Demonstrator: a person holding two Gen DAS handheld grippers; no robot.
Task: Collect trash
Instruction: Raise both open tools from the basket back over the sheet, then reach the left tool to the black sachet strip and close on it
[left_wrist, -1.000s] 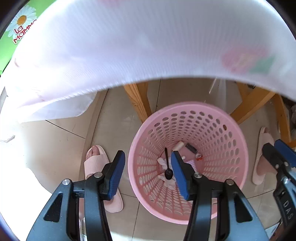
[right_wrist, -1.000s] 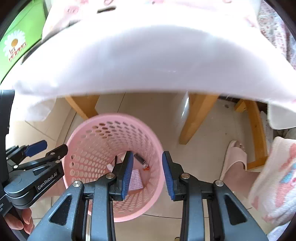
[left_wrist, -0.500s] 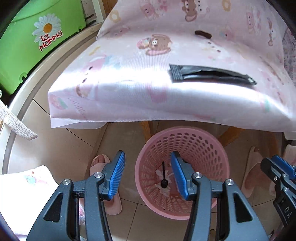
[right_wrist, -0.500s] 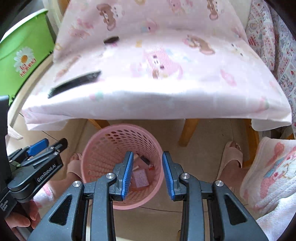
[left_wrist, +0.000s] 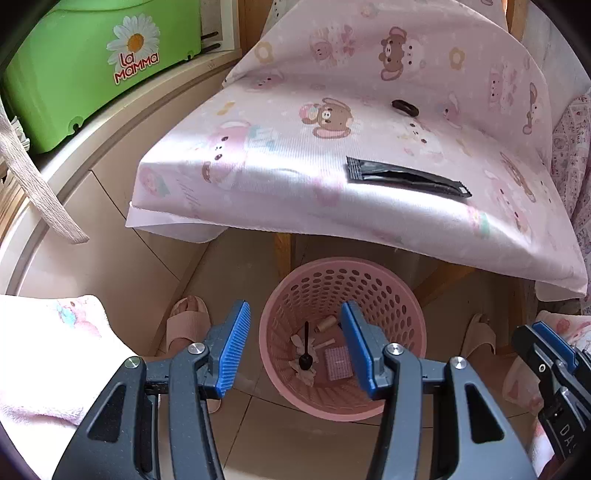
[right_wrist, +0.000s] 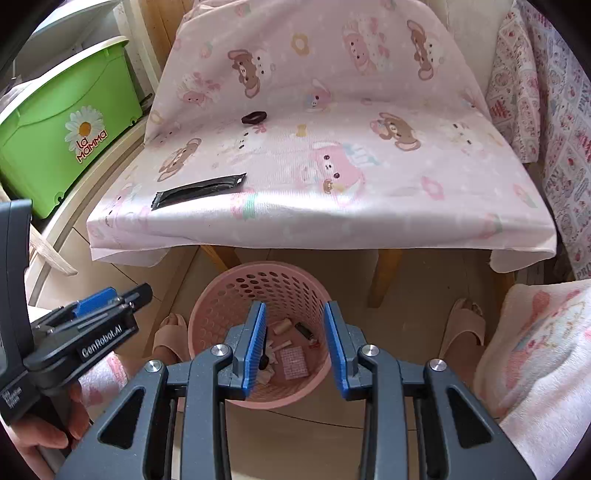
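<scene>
A pink perforated basket (left_wrist: 410, 306) (right_wrist: 221, 295) stands on the floor under the table edge. Inside lie a black spoon (left_wrist: 306, 354), crumpled paper, a pink card (right_wrist: 293, 362) and other small scraps. On the pink cartoon tablecloth (left_wrist: 369, 110) (right_wrist: 351, 147) lie a long black wrapper (left_wrist: 406, 179) (right_wrist: 199, 192) and a small black ring-shaped piece (left_wrist: 404, 108) (right_wrist: 254, 118). My left gripper (left_wrist: 293, 347) (right_wrist: 110, 295) hangs above the basket, open and holding nothing. My right gripper (right_wrist: 295, 343) is also open and empty over the basket; its tip (left_wrist: 546, 339) shows at the left wrist view's right edge.
A green storage box (left_wrist: 85, 62) (right_wrist: 62, 129) sits at the back left. Wooden table legs (right_wrist: 382, 277) stand behind the basket. A person's feet in pink slippers (left_wrist: 186, 321) (right_wrist: 465, 325) flank the basket, and pink-clad knees fill the lower corners.
Both grippers have risen from just over the basket under the cloth edge, so the tabletop with the black wrapper and black ring has come into view. Neither jaw opening has changed.
</scene>
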